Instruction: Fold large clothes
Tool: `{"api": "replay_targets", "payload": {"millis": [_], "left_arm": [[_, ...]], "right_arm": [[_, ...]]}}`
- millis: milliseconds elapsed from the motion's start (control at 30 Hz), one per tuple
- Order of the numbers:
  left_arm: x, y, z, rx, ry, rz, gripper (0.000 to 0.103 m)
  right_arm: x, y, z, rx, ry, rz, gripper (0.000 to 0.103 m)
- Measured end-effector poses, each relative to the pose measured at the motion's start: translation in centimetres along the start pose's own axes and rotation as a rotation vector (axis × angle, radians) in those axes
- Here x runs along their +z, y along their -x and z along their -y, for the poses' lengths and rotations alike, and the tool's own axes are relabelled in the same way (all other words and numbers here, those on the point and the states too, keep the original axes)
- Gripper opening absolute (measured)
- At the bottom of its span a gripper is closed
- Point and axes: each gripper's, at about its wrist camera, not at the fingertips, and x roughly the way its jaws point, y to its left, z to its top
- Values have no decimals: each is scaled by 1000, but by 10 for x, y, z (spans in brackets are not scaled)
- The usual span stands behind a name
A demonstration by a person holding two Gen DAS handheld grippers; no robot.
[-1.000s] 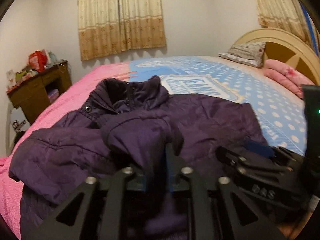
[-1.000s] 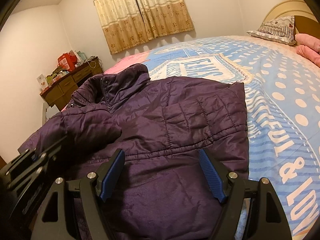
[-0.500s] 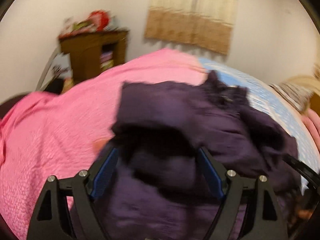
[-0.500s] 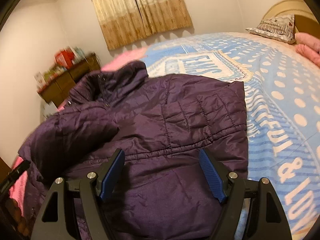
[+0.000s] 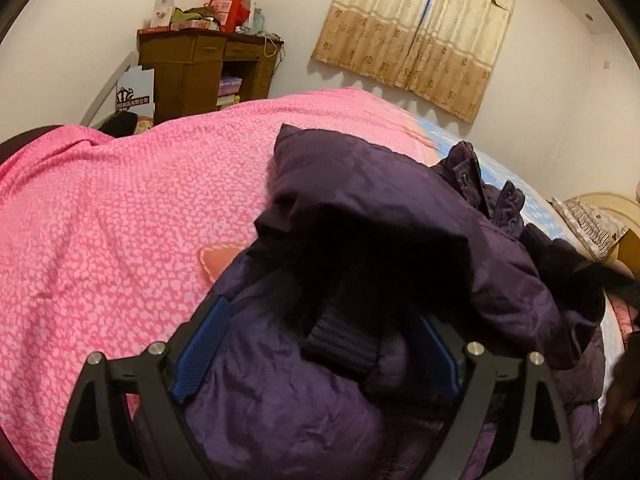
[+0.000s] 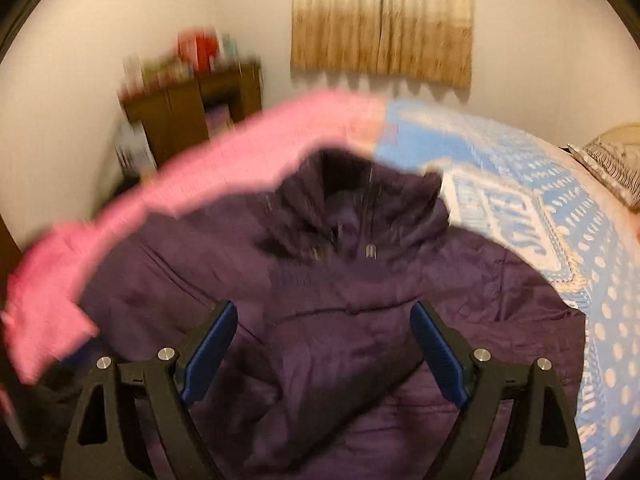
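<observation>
A dark purple padded jacket [image 5: 380,216] lies on the bed, front up, collar toward the curtains. It also shows in the right wrist view [image 6: 360,288], which is blurred. One sleeve is folded across the body, and its ribbed cuff [image 5: 340,340] lies between the fingers of my left gripper [image 5: 320,344]. The left gripper is open, its jaws wide apart, just above the jacket. My right gripper [image 6: 324,352] is open and empty over the jacket's lower front.
The bed has a pink cover [image 5: 120,216] on the left and a blue dotted cover [image 6: 560,216] on the right. A wooden desk [image 5: 204,68] with clutter stands by the wall. Curtains [image 5: 416,28] hang behind. A pillow [image 5: 592,224] and headboard are at the far right.
My left gripper let go of the sleeve, opened, and swung left. The sleeve now lies folded across the jacket. My right gripper stayed open and turned left over the jacket.
</observation>
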Motion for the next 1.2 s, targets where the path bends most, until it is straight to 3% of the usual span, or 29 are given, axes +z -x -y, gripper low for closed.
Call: {"api": "replay_targets", "payload": {"millis": [33,67,100,167,267,367,467,533,633,700,767,900,1000,1067,1200], "left_arm": [[0,1,3,10,-9,2,92],[0,0,3,15,-14,2,92],[0,0,3,13,-12,1,92],[1,-2,1,7,-4,0,92],[0,-3,2,12,-4,1,93],[0,-3,-2,5,7,0,92],[0,-4,-2,14,12,0,93],[0,-5,-2,17,15,-3,93],[0,-5,-2,21,20,-4,93],[0,-5,-3,21,19,-4,93],[0,-6,-3,20,21,-7,93],[1,-4,-3,16,13,-22,93],[2,9,-3,48,-5,-31,92],[3,26,-2,114,-27,1,91],[18,51,7,158,-63,108,91]], "right_arm": [[-4,-16,-2,-47,16,-39,80],[-8,-22,3,-84,5,-44,57],[-13,-21,10,-84,-19,-44,53],[-18,-16,36,-4,-144,-42,40],[-22,5,71,80,-268,3,33],[-35,39,110,131,-410,124,31],[-65,63,147,100,-527,243,31],[-90,55,162,68,-584,228,31],[-125,19,172,129,-632,114,32],[-127,26,172,144,-633,159,38],[-121,28,171,168,-631,125,48],[-131,49,179,185,-654,109,49],[-147,86,186,116,-696,161,49],[-147,112,192,54,-668,216,49],[-113,134,188,-12,-521,262,49]]}}
